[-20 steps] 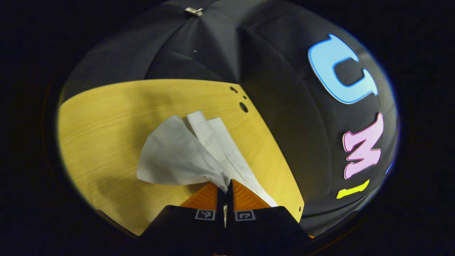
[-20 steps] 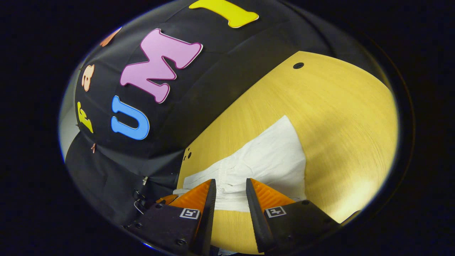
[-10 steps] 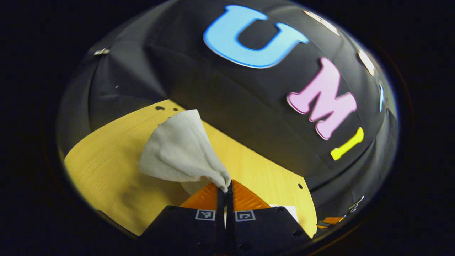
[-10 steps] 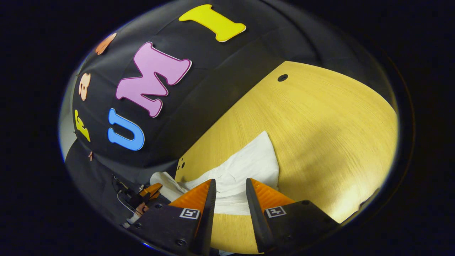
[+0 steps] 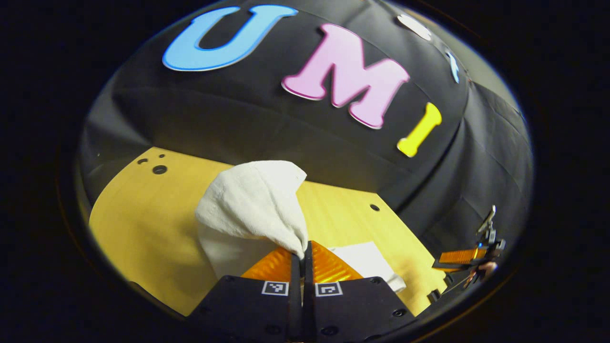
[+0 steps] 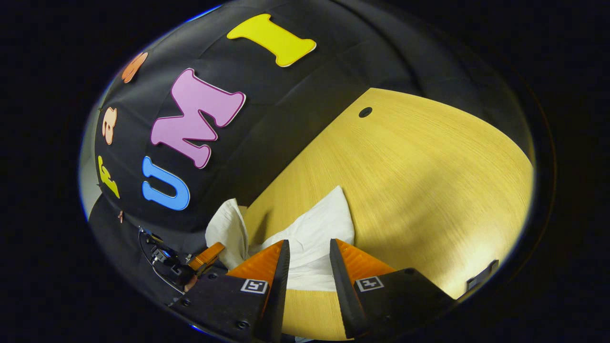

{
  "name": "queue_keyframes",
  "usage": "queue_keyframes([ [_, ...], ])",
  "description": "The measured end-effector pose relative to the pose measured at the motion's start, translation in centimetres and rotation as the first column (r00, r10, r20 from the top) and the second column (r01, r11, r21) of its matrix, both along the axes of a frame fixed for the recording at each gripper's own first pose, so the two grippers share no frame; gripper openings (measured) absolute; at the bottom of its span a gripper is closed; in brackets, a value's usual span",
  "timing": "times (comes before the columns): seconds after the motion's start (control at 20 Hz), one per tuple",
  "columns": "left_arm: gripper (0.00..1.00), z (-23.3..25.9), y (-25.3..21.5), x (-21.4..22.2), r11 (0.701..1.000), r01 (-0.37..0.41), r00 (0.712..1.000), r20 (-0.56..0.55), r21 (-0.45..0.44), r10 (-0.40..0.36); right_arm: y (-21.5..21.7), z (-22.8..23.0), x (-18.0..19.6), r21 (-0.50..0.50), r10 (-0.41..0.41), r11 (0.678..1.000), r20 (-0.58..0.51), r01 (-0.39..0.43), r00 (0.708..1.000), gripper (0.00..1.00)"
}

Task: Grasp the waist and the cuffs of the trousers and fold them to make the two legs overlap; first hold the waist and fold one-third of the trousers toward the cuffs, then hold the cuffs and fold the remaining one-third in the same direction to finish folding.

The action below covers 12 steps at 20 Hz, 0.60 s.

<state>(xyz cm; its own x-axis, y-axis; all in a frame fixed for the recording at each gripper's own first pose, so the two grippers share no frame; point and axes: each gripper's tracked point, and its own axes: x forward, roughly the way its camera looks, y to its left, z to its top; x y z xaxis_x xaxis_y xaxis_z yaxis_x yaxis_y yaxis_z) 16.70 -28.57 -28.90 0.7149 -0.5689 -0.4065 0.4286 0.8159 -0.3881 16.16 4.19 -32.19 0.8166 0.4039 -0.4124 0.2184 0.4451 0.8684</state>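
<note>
Yellow wooden table [image 6: 429, 190] under black booth cloth, white trousers [image 5: 252, 205] on it near the back edge. Part of the fabric lifted off the wood in a bunched peak, the rest flat beneath and beside it — seen lying on the table in the right gripper view [image 6: 314, 238] too. Left gripper [image 5: 301, 255] pinched tight on a fold of the cloth, jaws fully closed on it, holding the raised bunch. Right gripper [image 6: 307, 252] with jaws parted to a narrow gap, hovering just above the flat part, clamping nothing; also visible far off at the right edge of the left gripper view [image 5: 469, 259]. Likely mid-fold: lifted end being carried over the flat portion. To do well — keep the pinch firm, carry low and level so layers don't slide, lay edges flush over the part below, release only once flat. Risk: bunched cloth landing creased or skewed.
</note>
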Motion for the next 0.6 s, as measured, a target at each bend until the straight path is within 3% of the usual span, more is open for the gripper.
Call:
queue_keyframes([
  [0.2, 0.06, -3.4, -3.9, -4.5, 0.977, 0.181, 0.983, 0.014, 0.115, -0.184, -3.3, -0.5, 0.2, 0.004, -0.04, 0.999, -0.005, 0.04, 0.999, 0.52],
  [0.45, 0.08, -8.6, -6.7, -8.9, 0.895, 0.341, 0.936, -0.015, 0.289, -0.351, -4.7, -1.0, 1.2, 0.017, -0.023, 1.0, -0.003, 0.023, 1.0, 0.52],
  [0.5, 0.12, -9.4, -7.4, -9.6, 0.878, 0.361, 0.928, -0.025, 0.314, -0.373, -4.9, -1.0, 1.5, 0.025, -0.02, 0.999, -0.003, 0.02, 1.0, 0.52],
  [0.6, 0.45, -10.0, -8.4, -11.3, 0.851, 0.41, 0.907, -0.052, 0.329, -0.417, -5.0, -1.3, 1.9, 0.041, -0.01, 0.999, -0.004, 0.01, 1.0, 0.52],
])
